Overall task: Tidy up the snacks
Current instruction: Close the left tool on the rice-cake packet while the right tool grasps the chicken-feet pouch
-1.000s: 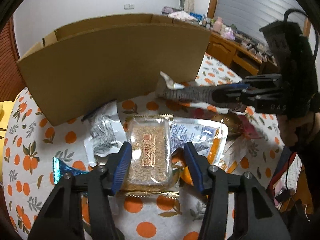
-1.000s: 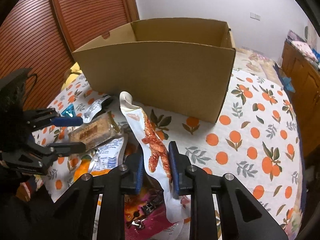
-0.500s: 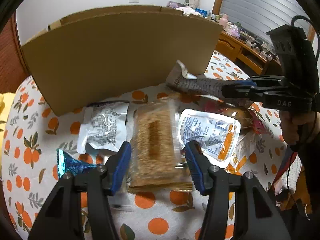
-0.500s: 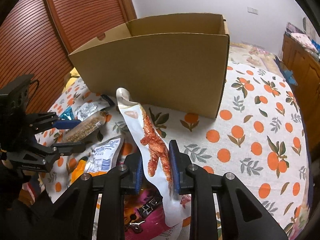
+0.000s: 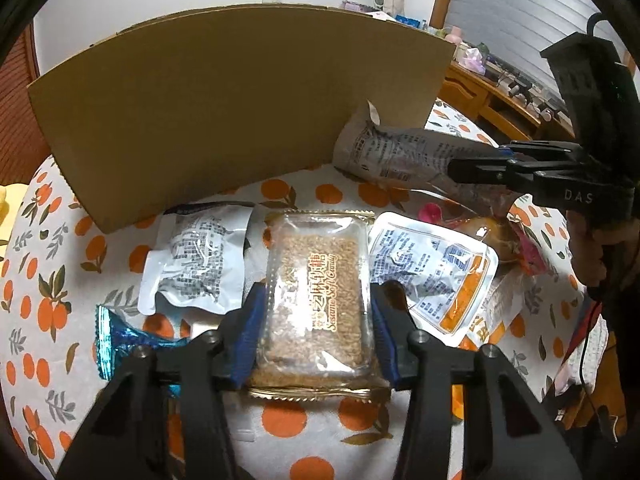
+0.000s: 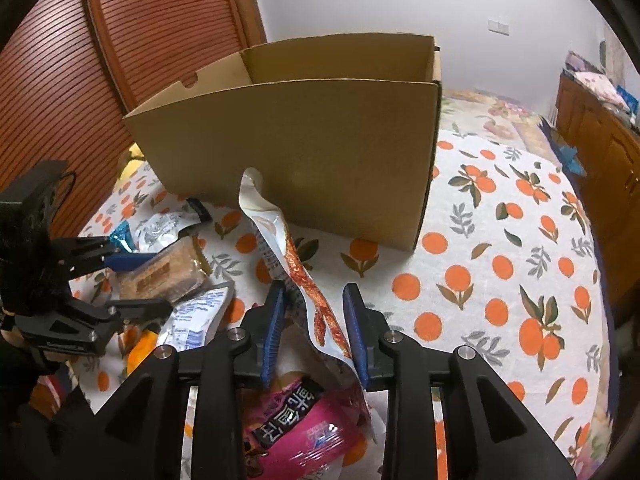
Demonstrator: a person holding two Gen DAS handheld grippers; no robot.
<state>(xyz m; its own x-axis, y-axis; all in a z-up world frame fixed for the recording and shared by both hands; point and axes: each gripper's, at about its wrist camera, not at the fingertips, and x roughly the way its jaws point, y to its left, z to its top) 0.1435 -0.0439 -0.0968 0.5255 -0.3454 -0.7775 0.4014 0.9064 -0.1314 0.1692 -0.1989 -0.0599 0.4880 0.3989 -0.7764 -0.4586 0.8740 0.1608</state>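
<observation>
My left gripper [image 5: 316, 320] is shut on a clear-wrapped sesame candy bar [image 5: 318, 284], held just above the cloth. It also shows in the right wrist view [image 6: 164, 276]. My right gripper [image 6: 314, 320] has its jaws apart around a long white pouch printed with red chicken feet [image 6: 296, 264]; the pouch sags between the pads. That pouch also shows in the left wrist view [image 5: 400, 152]. An open cardboard box [image 6: 320, 132] stands behind, also seen in the left wrist view [image 5: 224, 112].
Loose snacks lie on the orange-print cloth [image 6: 500, 272]: a silver pouch [image 5: 196, 260], a white and orange pouch [image 5: 436, 272], a blue wrapper [image 5: 116, 336], a pink packet [image 6: 296, 416]. A wooden slatted door [image 6: 120, 40] is at the left.
The right gripper's jaws have opened from the chicken-feet pouch, which now sags. The left gripper has closed on the sesame bar. Both moved a little nearer the box.
</observation>
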